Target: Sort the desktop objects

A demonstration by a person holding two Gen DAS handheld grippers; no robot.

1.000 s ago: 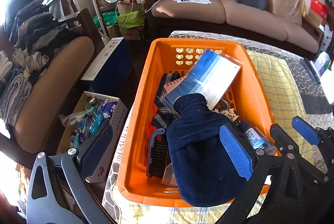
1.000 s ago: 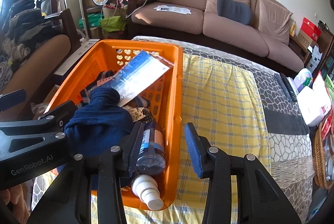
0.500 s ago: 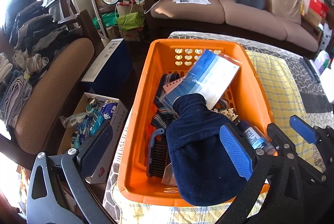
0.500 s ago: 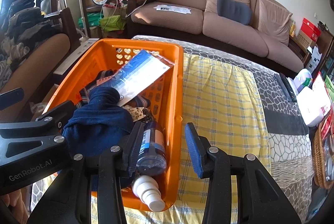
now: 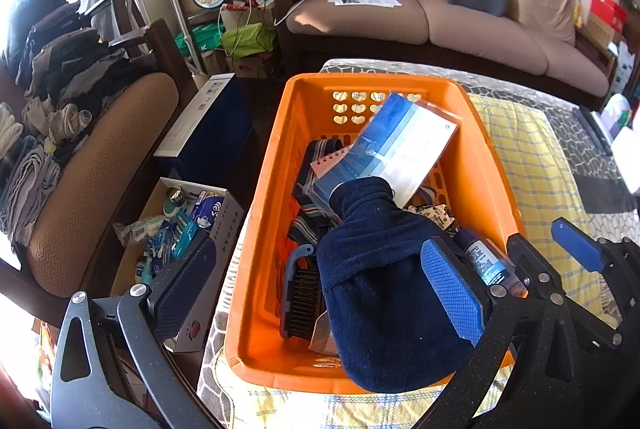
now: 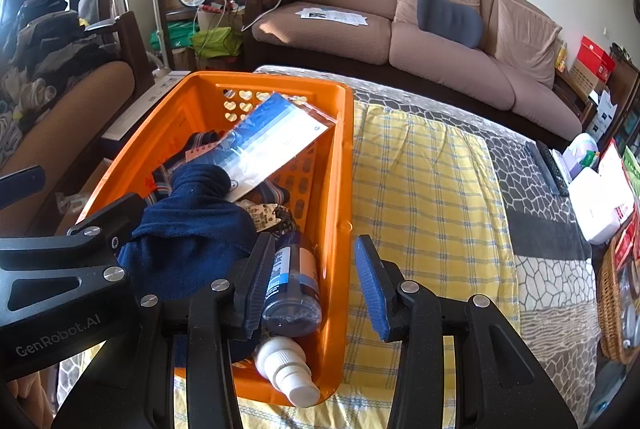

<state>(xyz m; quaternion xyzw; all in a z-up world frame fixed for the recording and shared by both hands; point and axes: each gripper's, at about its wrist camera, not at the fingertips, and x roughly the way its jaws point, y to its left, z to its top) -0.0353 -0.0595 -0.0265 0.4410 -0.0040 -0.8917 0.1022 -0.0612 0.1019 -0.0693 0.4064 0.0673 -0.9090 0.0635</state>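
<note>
Both grippers hang over the near end of the orange basket [image 5: 280, 157], and across the last second nothing has changed: neither gripper has shifted or turned, and every item lies where it lay. Left gripper [image 5: 320, 289] stands wide open with nothing between its pads, one finger out over the left wall of the basket and the other above the navy fleece cloth [image 5: 384, 289]. Right gripper [image 6: 316, 285] is partly open and also holds nothing; its jaws straddle the right wall of the basket, the left pad just beside the dark spray bottle [image 6: 292, 285], the right pad out over the yellow checked cloth [image 6: 420, 197] on the table. Whether that left pad touches the bottle I cannot tell.

The sorted things sit inside the basket: the bottle lies along the right wall with its white nozzle toward the near corner, the fleece fills the near middle, a clear-sleeved blue and white booklet [image 5: 404, 145] leans across the far part, and a dark brush [image 5: 302, 293] rests against the left side of the fleece. The yellow cloth beside the basket shows no loose item.

My reading is that this stillness marks a pause after a drop into the basket, with little left to sort here
</note>
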